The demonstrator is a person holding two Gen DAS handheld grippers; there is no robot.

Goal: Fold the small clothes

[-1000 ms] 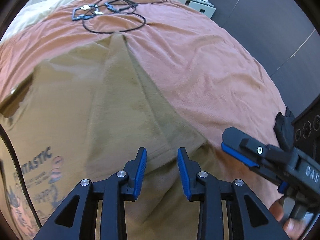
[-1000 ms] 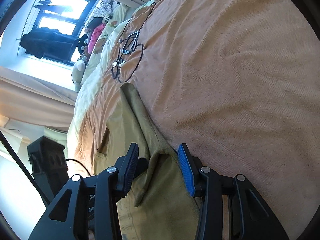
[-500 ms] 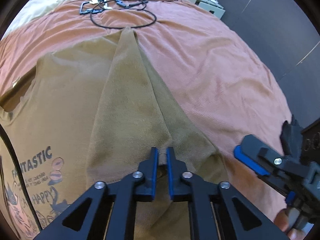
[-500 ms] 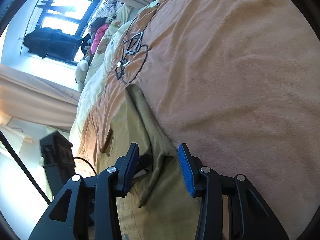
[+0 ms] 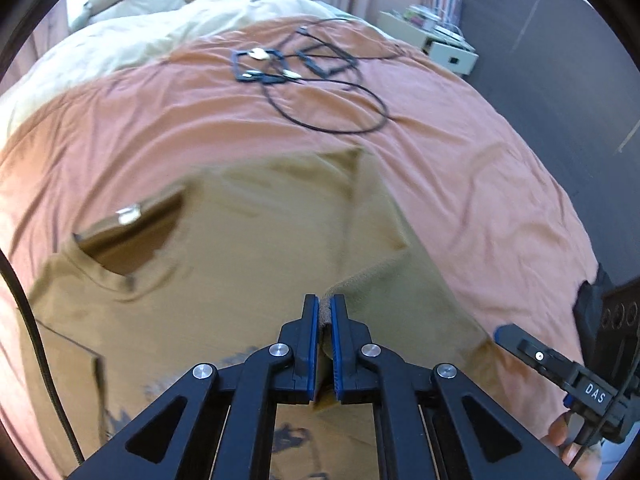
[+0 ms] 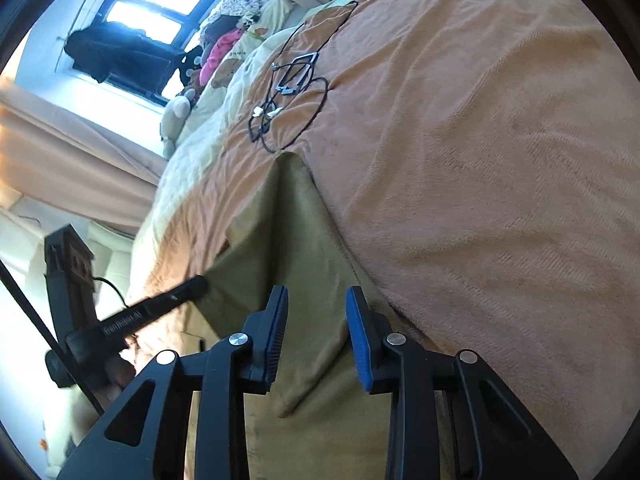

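An olive T-shirt (image 5: 240, 260) with a dark print lies spread on the orange bed cover (image 5: 480, 180), neck opening at the left. My left gripper (image 5: 325, 304) is shut on a thick folded edge of the shirt and holds it raised above the rest of the cloth. In the right wrist view the T-shirt (image 6: 288, 220) runs up from between the fingers to a point. My right gripper (image 6: 318, 300) is closing; shirt cloth lies between its blue pads, which stand apart and do not press on it. One of the left gripper's fingers (image 6: 160, 304) shows at the left.
Black cables and small devices (image 5: 312, 72) lie on the cover beyond the shirt, also the cables (image 6: 292, 96). A cream quilt (image 5: 120, 48) and soft toys are at the bed's head. A white drawer unit (image 5: 440, 44) stands by the dark wall.
The left gripper shut on the shirt's folded edge, then rose and carried it over the shirt. The right gripper's jaws have narrowed, and the lifted fold between them has flattened.
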